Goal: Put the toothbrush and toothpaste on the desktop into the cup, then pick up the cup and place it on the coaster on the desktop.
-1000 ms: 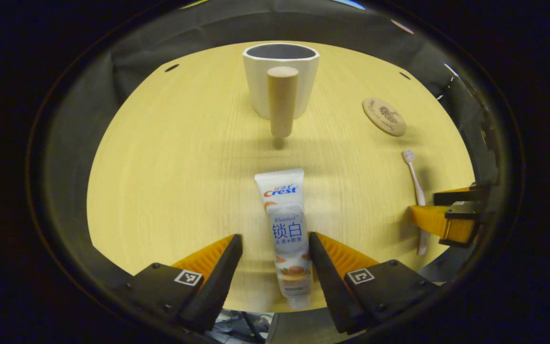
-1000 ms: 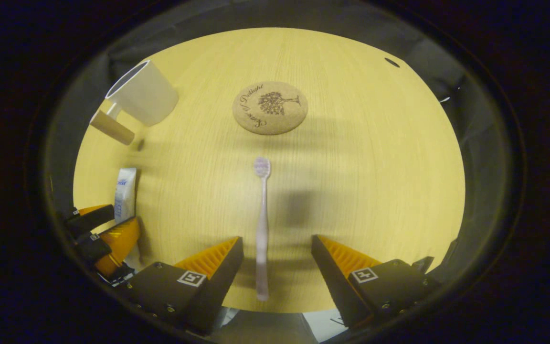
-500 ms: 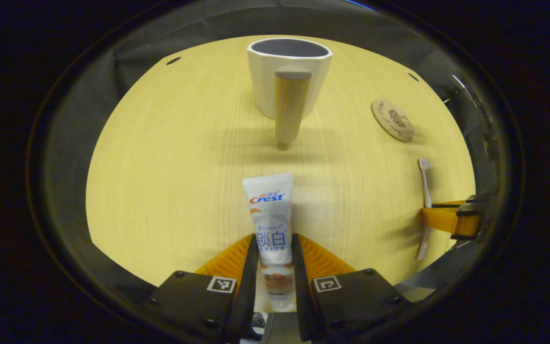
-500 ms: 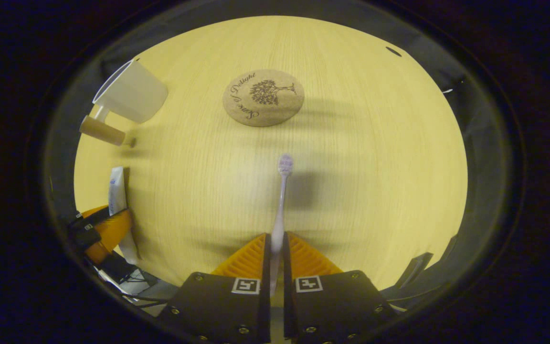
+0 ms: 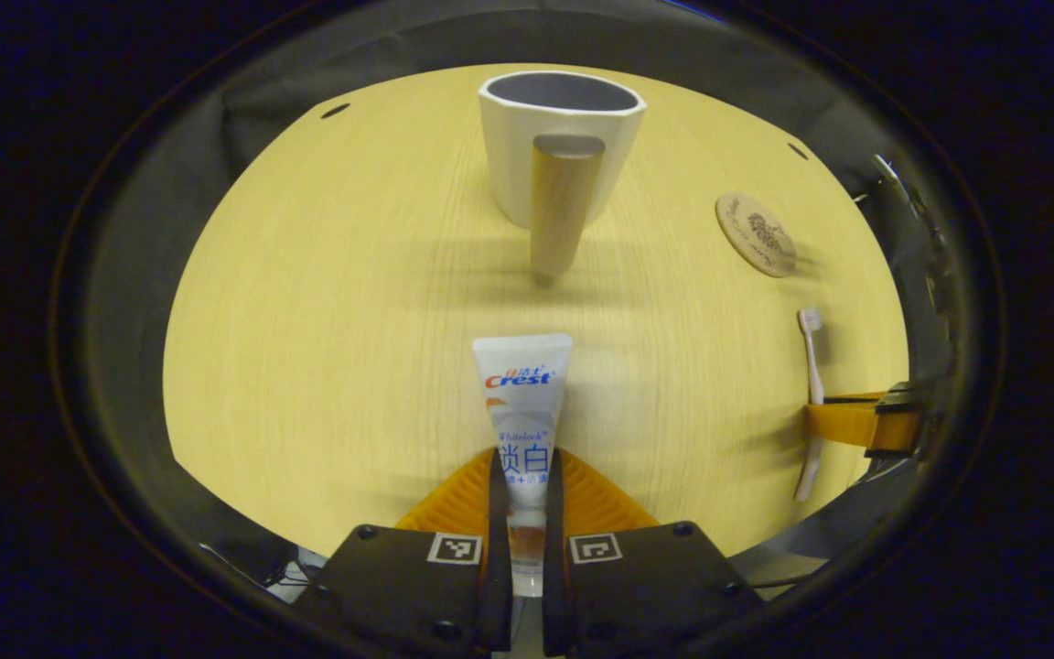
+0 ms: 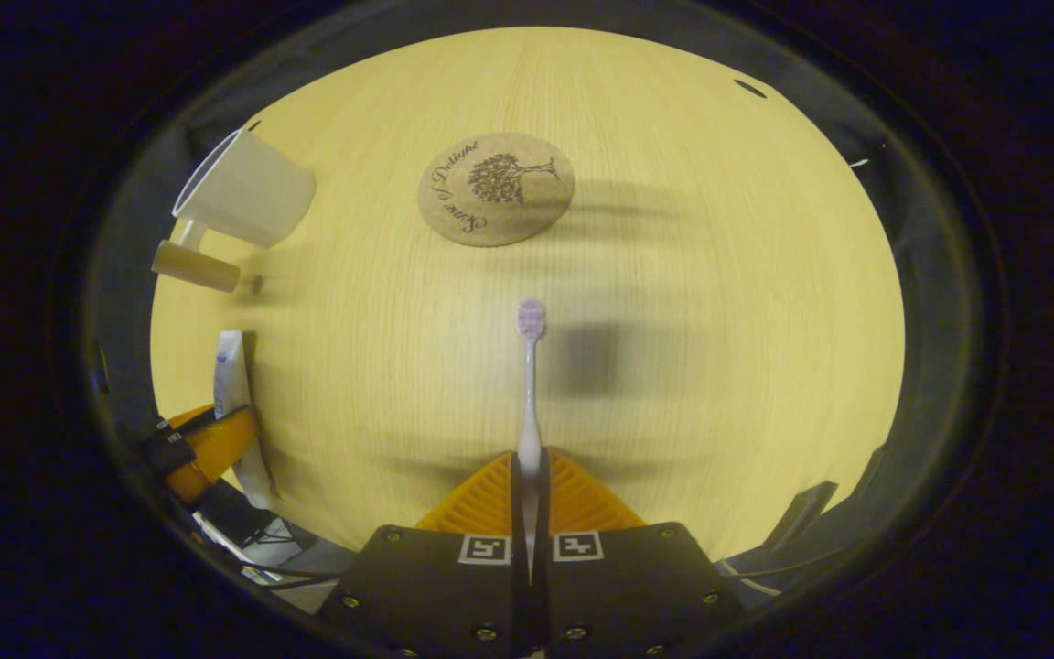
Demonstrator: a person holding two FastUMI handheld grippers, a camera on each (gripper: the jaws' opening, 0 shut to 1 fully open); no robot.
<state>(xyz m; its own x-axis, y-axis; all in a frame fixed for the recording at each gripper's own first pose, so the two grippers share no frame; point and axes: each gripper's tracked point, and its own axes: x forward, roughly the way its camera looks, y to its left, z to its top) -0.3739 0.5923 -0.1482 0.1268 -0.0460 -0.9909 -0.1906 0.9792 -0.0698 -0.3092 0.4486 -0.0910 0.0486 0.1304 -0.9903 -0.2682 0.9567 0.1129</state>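
My left tongs [image 5: 521, 499] are clamped on the toothpaste [image 5: 521, 403], both fingers pressing its lower half, the flat crimped end pointing away from me toward the cup [image 5: 562, 137]. The cup stands upright at the far side of the table [image 5: 307, 320], its wooden handle [image 5: 564, 206] turned toward me, mouth open and nothing in it that I can see. To the right of it lies the cork coaster [image 6: 496, 189], well apart from the cup. My right tongs [image 6: 529, 499] are closed thin on the toothbrush [image 6: 529, 384], gripping the handle low, bristle head pointing far.

Both things are in hand, so I judge the job now is lifting and dropping them in. I'd raise each clear of the table, tip it to vertical above the rim, and lower it well inside before letting go. One at a time, so my tongs don't crowd each other or knock the handle.
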